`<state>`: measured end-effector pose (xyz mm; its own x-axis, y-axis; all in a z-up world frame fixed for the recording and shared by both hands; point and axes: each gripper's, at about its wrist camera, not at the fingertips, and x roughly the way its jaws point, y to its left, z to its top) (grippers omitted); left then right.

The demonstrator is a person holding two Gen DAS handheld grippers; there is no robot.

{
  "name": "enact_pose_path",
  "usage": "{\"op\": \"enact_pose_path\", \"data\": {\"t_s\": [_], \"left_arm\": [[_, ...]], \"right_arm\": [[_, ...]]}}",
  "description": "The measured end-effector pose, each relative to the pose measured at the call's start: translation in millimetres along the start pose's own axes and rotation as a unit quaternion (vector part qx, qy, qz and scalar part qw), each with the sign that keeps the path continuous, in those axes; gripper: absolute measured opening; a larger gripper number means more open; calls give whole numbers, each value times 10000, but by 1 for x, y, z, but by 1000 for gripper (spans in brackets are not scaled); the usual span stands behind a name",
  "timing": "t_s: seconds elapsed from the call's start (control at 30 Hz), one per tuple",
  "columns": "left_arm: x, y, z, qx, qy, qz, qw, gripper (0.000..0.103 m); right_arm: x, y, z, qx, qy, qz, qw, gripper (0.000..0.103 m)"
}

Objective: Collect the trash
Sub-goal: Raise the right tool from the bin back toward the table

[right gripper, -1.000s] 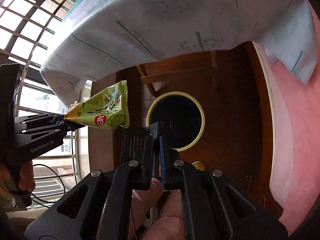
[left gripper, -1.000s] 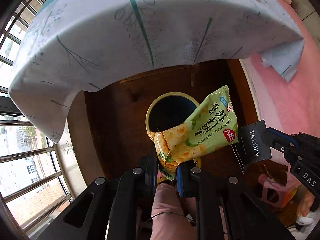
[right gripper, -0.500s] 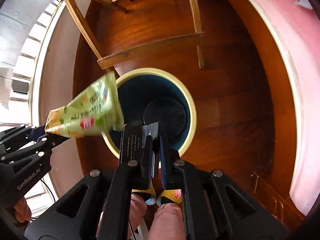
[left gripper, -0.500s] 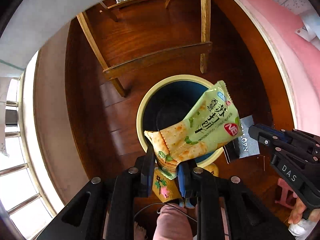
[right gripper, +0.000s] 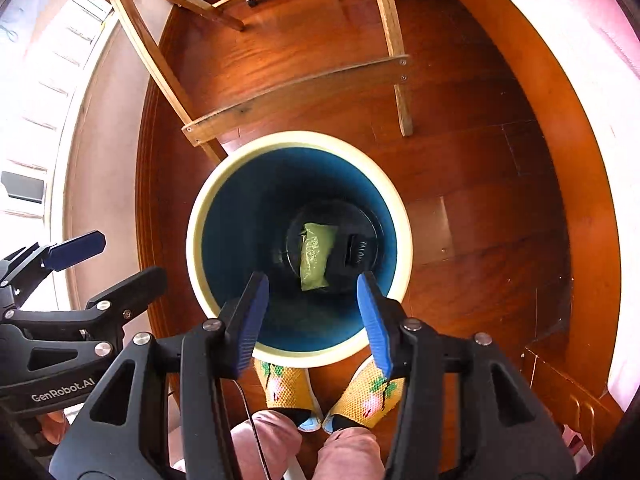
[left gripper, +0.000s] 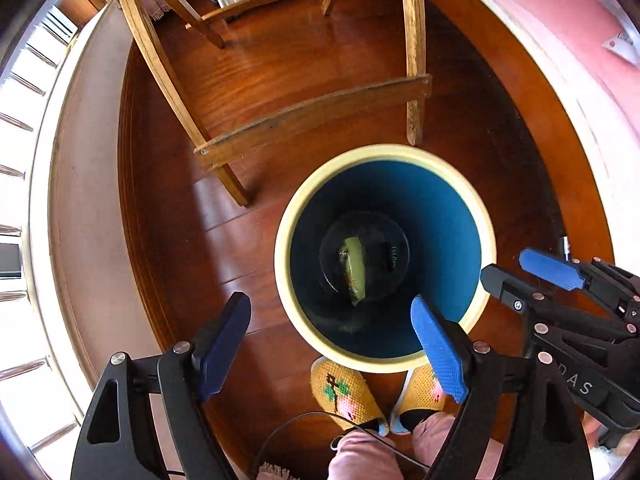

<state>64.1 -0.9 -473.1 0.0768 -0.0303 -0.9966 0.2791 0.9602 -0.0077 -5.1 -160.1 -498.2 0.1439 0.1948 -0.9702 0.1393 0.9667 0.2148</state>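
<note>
Right wrist: green wrapper (right gripper: pixel 315 255) below right gripper (right gripper: pixel 310 312) (binned).

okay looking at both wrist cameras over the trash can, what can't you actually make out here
- Print on the green wrapper in the bin: too small and dark, both views.
- Black item beside it: lettering unreadable, shape lost in shadow.
- Bin's outer wall: hidden by its own rim.
- Table top: cut off, only wooden legs show.
- Person above the knees: out of frame.
</note>
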Motion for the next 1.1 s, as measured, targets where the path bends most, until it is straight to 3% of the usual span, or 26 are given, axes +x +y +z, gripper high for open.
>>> {"op": "enact_pose_path", "data": {"t_s": [0.13, 0.33, 0.67, 0.9, 1.1], "left_arm": [[-37, 0, -1, -3, -188, -54, 9998, 84], [-112, 1, -1, 84, -521, -139, 9985, 84], [-275, 8, -5, 201, -1419, -258, 9893, 84], [-373, 28, 0, 201, -1887, -600, 9800, 84], [-441, 37, 13, 393, -2338, -503, 9702, 84]], "right_arm": [[-29, 8, 5, 35, -47, -5, 10000, 43], [-104, 21, 10, 52, -297, 61, 9995, 43], [-250, 61, 14, 21, -672, 414, 9969, 43], [-351, 93, 16, -210, -1323, 483, 9898, 44], [-421, 112, 24, -187, -1946, 429, 9798, 45]]}}
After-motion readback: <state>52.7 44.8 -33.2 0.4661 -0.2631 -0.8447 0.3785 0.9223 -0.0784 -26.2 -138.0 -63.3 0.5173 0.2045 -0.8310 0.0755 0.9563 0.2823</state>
